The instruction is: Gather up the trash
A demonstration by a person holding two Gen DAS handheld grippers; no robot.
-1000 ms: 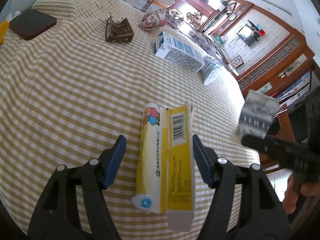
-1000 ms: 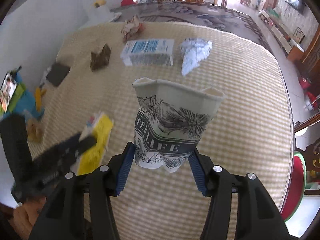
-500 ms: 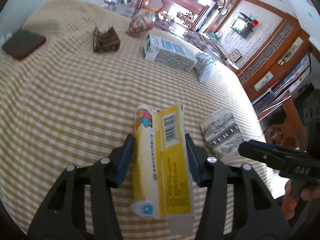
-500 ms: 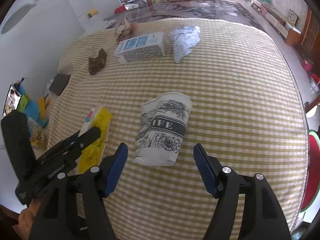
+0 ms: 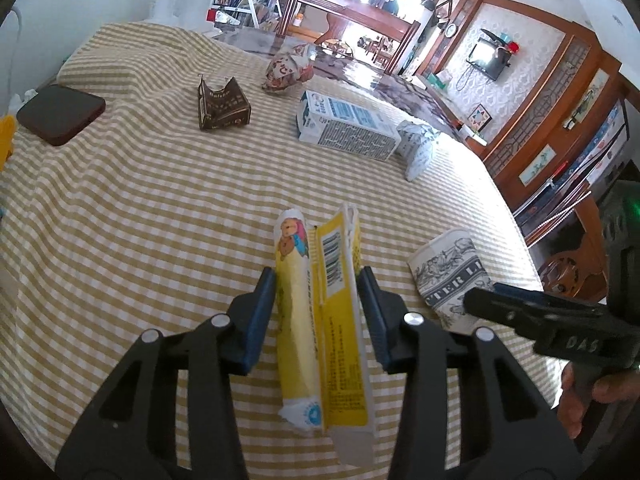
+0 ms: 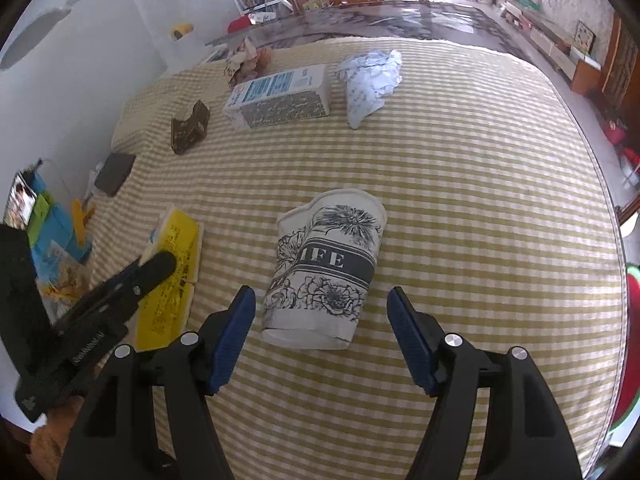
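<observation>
Yellow carton (image 5: pixel 320 312), flattened, lying lengthwise on the checked cloth (image 5: pixel 132 216) near its close edge, pinched between the blue pads (image 5: pixel 262 312) of the left gripper (image 5: pixel 318 312), both pads pressed to its sides. Printed paper cup (image 6: pixel 324 272) on its side just to the right of the carton, apart from it, rim pointing away. Right gripper (image 6: pixel 320 320) spread wide around the cup's base end, pads (image 6: pixel 234 328) clear of the paper on both sides, holding nothing. Further back on the cloth: blue-and-white milk carton (image 5: pixel 346 130) lying flat, crumpled white paper (image 5: pixel 416 146) just beside its right end, brown torn box (image 5: pixel 222 106) to its left, crumpled patterned wrapper (image 5: pixel 286 72) behind. Dark brown wallet (image 5: pixel 60 114) at the far left edge, well apart from the rest.
</observation>
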